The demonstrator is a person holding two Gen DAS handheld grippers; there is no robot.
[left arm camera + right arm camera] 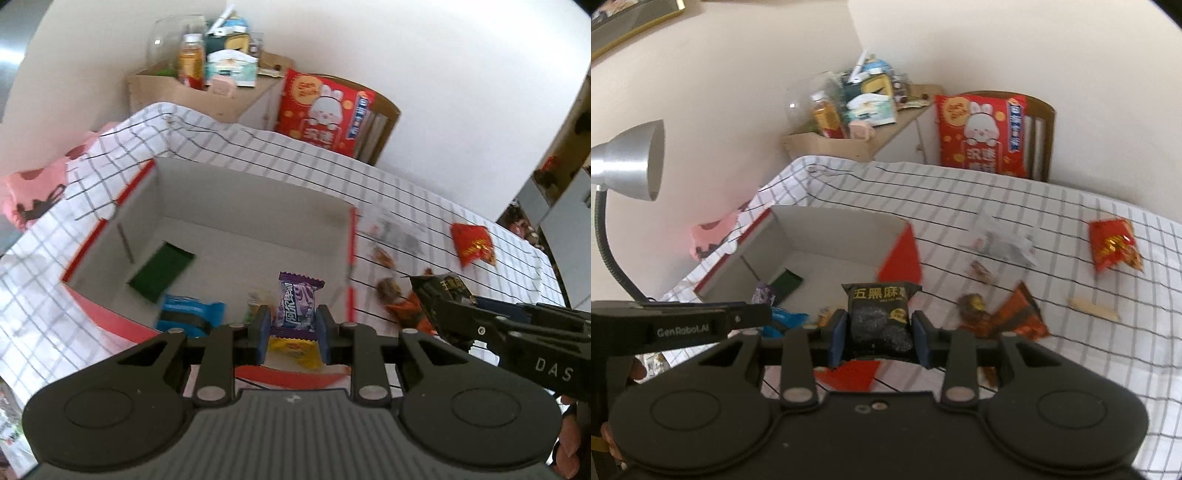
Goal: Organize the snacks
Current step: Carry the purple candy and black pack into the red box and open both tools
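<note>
My left gripper (294,318) is shut on a purple wrapped candy (297,301), held above the open white box with red edges (251,206). Inside the box lie a green packet (162,271), a blue packet (192,314) and a yellow packet (295,349). My right gripper (880,322) is shut on a black snack packet (879,312) with yellow lettering, near the box's (834,236) right side. In the left wrist view the right gripper (434,297) enters from the right with that black packet (448,286). The right wrist view shows the left gripper (762,313) over the box.
Loose on the checked tablecloth (1071,369) right of the box lie a red packet (1113,249), an orange packet (1019,317), a brown candy (971,304), a clear wrapper (1004,240) and a wooden stick (1093,308). A silver lamp (631,162) stands left. A chair with a red bag (982,133) and a cluttered shelf (849,122) stand behind.
</note>
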